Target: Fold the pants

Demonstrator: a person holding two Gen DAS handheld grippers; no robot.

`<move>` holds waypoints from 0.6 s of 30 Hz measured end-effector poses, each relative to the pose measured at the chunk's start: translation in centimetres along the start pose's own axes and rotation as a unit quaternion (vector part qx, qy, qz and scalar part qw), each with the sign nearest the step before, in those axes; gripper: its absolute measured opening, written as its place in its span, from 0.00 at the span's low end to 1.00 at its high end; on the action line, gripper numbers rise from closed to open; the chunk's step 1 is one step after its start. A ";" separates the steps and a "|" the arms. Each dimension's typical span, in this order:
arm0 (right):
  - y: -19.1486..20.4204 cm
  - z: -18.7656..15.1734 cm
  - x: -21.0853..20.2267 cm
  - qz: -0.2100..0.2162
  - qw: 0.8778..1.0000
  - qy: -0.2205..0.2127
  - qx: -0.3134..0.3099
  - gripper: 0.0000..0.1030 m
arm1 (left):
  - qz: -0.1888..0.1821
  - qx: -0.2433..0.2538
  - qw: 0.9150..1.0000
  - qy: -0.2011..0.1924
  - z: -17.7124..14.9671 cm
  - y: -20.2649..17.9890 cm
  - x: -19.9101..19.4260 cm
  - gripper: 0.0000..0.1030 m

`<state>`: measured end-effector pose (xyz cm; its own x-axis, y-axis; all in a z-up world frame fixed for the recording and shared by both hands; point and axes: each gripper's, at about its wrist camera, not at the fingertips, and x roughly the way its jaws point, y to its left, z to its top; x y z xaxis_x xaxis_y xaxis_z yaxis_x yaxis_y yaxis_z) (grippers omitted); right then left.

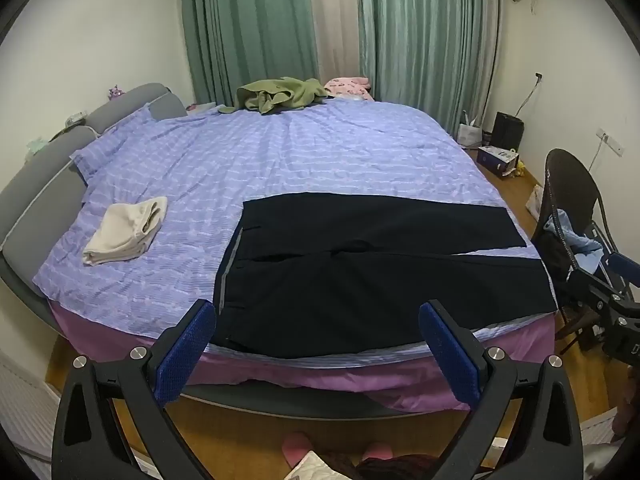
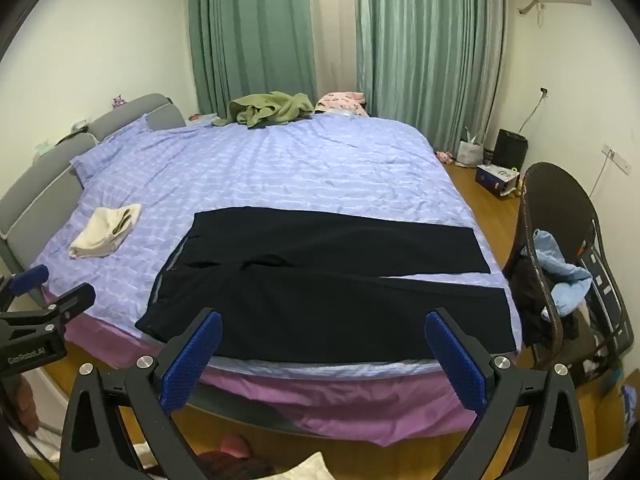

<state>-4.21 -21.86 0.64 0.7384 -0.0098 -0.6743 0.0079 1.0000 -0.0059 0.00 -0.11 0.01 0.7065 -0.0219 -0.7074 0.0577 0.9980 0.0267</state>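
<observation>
Dark navy pants [image 1: 360, 276] [image 2: 320, 300] lie spread flat at the near edge of the bed, waistband to the left, the two legs running right with a thin gap between them. My left gripper [image 1: 318, 320] hovers open in front of the bed edge, above the floor, level with the waist end of the pants. My right gripper [image 2: 324, 328] is open too, held before the bed edge over the lower leg. Neither touches the cloth. The right gripper's body [image 1: 612, 312] shows at the right rim of the left wrist view, the left one [image 2: 36, 320] at the left rim of the right wrist view.
The bed [image 1: 280, 152] has a lilac striped cover. A folded cream garment [image 1: 126, 230] lies at its left, a green garment [image 1: 276, 94] and a pink one [image 1: 346, 86] at the far edge. A dark chair [image 2: 560, 264] with blue clothes stands right. Pink slippers [image 1: 298, 446] on wooden floor below.
</observation>
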 end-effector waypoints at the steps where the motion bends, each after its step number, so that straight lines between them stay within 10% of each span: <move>1: 0.0 0.0 0.0 -0.002 1.000 -0.003 0.001 1.00 | -0.003 0.005 1.000 -0.006 -0.3 -0.1 -0.3 1.00; 18: 0.7 0.1 0.0 -0.001 1.000 -0.003 0.001 1.00 | -0.001 0.005 1.000 -0.022 0.6 -0.7 -1.0 1.00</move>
<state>-4.16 -21.16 0.72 0.7424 -0.0123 -0.6699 0.0114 0.9999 -0.0057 -0.34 -0.84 1.11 0.7370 -0.0270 -0.6753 0.0666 0.9972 0.0328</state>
